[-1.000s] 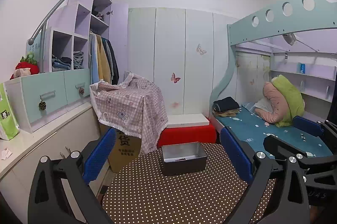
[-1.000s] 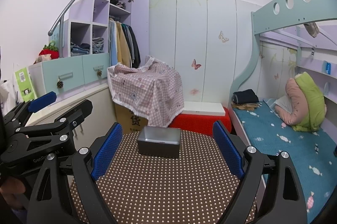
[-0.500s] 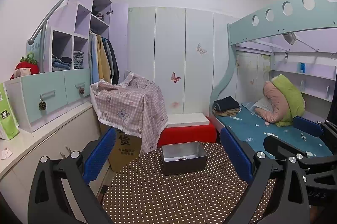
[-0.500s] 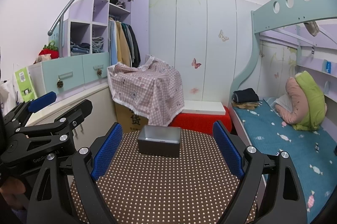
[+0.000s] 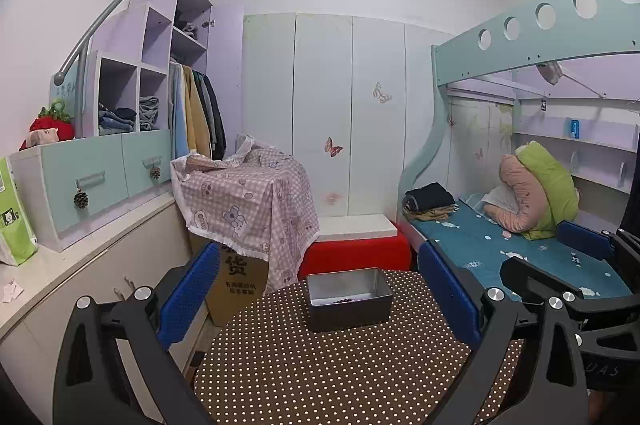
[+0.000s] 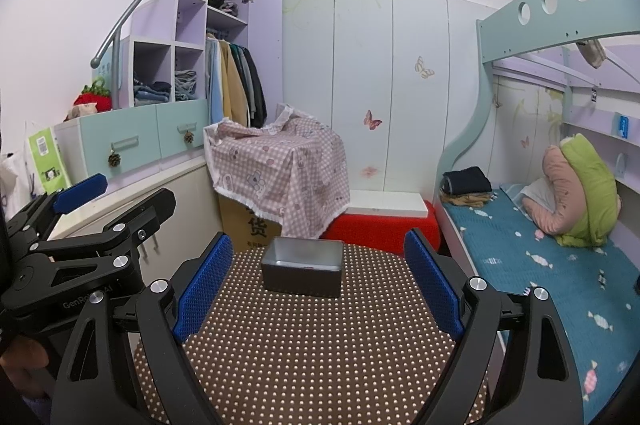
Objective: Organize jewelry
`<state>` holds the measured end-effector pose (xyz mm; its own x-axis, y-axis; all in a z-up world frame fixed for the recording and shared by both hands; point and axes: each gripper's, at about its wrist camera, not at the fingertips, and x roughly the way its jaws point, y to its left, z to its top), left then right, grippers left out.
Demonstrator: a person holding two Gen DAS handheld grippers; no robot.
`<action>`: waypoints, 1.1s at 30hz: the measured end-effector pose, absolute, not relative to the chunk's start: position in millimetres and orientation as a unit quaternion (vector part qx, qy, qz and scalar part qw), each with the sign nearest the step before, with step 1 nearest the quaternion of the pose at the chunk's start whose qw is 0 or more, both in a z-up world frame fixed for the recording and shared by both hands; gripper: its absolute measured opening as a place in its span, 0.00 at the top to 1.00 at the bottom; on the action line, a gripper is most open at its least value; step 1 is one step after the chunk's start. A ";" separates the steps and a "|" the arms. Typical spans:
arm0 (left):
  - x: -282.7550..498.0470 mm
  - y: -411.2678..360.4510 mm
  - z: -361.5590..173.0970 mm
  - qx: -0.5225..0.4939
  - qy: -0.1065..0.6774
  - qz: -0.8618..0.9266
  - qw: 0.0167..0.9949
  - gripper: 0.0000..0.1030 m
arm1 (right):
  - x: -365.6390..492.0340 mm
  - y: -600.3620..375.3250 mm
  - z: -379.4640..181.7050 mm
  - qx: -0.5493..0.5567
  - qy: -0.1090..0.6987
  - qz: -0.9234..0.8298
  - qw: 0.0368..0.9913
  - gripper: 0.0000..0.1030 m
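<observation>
A grey metal box [image 5: 349,298] stands at the far side of a round brown table with white dots [image 5: 340,369]. Small dark beads [image 5: 343,301] lie in the box near its front wall. My left gripper [image 5: 320,299] is open and empty, held above the table short of the box. My right gripper [image 6: 316,283] is open and empty, also short of the box [image 6: 303,267]. In the right wrist view the left gripper [image 6: 86,217] shows at the left; in the left wrist view the right gripper [image 5: 576,265] shows at the right.
Behind the table are a cardboard box under a pink checked cloth [image 5: 248,197] and a red stool with a white top [image 5: 356,245]. A bunk bed with a teal sheet [image 5: 520,249] is on the right, a white counter with drawers [image 5: 80,257] on the left.
</observation>
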<state>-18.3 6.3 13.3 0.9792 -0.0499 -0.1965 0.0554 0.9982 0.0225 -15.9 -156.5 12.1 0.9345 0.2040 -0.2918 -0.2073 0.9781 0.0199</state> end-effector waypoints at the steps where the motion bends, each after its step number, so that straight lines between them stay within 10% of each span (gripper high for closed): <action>1: -18.6 6.1 13.0 0.015 0.098 -0.026 0.995 0.07 | -16.0 -156.6 12.5 -0.005 0.148 0.105 0.983 0.18; 33: -19.0 7.6 12.0 0.016 0.102 -0.027 0.994 0.07 | -15.0 -155.6 11.2 -0.004 0.151 0.104 0.983 0.18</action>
<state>-19.0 7.6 12.0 0.9778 -0.0498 -0.2037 0.0561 0.9981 0.0255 -15.0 -155.6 11.2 0.9328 0.2040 -0.2970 -0.2063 0.9782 0.0239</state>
